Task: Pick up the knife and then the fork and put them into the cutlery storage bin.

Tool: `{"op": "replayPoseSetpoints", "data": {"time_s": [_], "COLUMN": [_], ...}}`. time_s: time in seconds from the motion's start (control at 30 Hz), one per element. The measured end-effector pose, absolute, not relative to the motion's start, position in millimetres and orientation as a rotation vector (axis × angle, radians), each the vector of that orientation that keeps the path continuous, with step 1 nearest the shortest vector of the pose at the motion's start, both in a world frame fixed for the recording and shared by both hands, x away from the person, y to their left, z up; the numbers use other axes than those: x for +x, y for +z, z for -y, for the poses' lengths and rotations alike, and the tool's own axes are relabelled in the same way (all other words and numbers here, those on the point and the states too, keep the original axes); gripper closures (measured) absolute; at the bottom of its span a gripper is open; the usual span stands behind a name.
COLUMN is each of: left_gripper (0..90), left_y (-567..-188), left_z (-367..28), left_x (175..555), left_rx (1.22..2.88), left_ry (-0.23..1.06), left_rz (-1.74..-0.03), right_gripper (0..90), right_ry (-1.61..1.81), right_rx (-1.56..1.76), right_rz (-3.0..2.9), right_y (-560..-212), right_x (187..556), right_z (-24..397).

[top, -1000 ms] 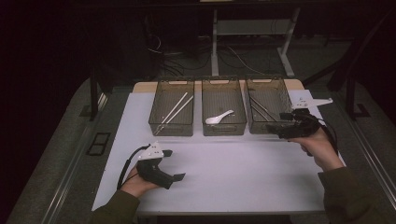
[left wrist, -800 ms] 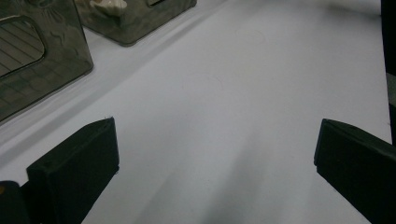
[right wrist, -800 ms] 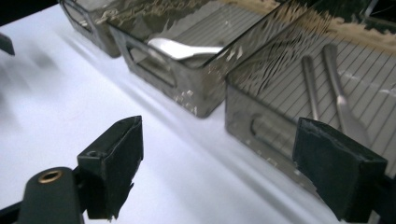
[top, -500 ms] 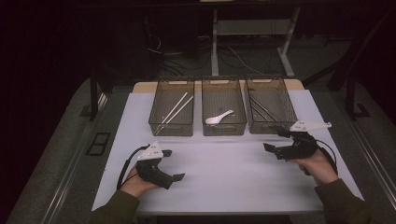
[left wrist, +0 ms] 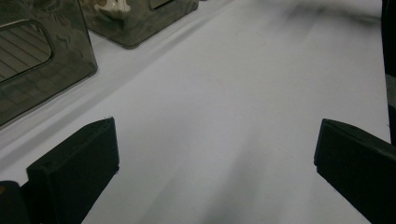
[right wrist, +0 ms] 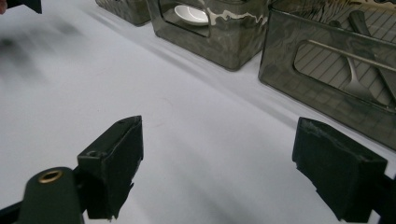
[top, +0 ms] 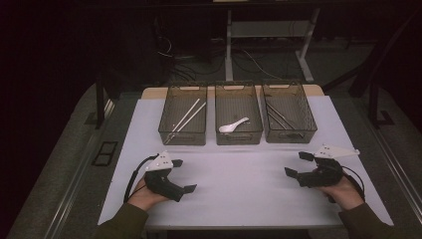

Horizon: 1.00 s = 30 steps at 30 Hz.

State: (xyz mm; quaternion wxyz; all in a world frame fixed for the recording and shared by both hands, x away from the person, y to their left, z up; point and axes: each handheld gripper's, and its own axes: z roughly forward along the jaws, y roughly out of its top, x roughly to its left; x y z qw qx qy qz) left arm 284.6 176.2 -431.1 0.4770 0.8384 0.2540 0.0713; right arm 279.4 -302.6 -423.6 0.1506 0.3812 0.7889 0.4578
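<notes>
left gripper: black two-jaw gripper (top: 182, 176) with grey three-cornered plate on top, in the person's left hand (top: 144, 195), low over the near left of the sheet. Jaws stand wide apart, nothing between them; in the left gripper view (left wrist: 212, 154) bare sheet lies between the pads.
right gripper: black two-jaw gripper (top: 297, 164), same build, in the right hand (top: 343, 191) at the near right of the sheet. Jaws spread wide, nothing gripped; the right gripper view (right wrist: 217, 154) has bare sheet between the pads.
surface: white sheet (top: 239, 174) covering the table top, bare between the two grippers.
left bin: smoky translucent plastic bin (top: 183, 134), far left of a row of three, holds pale chopsticks (top: 185, 118) lying diagonally.
middle bin: same kind of bin (top: 239, 137), holds a white ceramic soup spoon (top: 232, 126), bowl toward the near left.
right bin: same kind of bin (top: 291, 134), nearest to the right gripper, holds dark metal cutlery (top: 279, 117); the right gripper view shows a fork (right wrist: 356, 77) through its wall.
spacing: bins side by side, just apart; both grippers well short of them and well apart from each other.
</notes>
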Motion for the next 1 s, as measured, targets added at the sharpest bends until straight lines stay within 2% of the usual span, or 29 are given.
{"op": "replayPoseSetpoints", "data": {"time_s": [0.4,1.0], "left_gripper": [0.0,0.0], "left_y": [-430.4,-429.9], "left_z": [-177.4,-177.6], "left_x": [283.6,283.6], "left_rx": [2.049,2.049], "left_ry": [0.181,0.183], "left_rz": [-0.622,-0.624], "right_gripper": [16.2,16.1], "right_ry": [1.284,1.283], "right_rx": [1.095,1.088], "right_rz": [-2.304,-2.313], "right_y": [-441.2,-442.9], "right_x": [265.9,266.8], "right_z": [307.5,306.3]}}
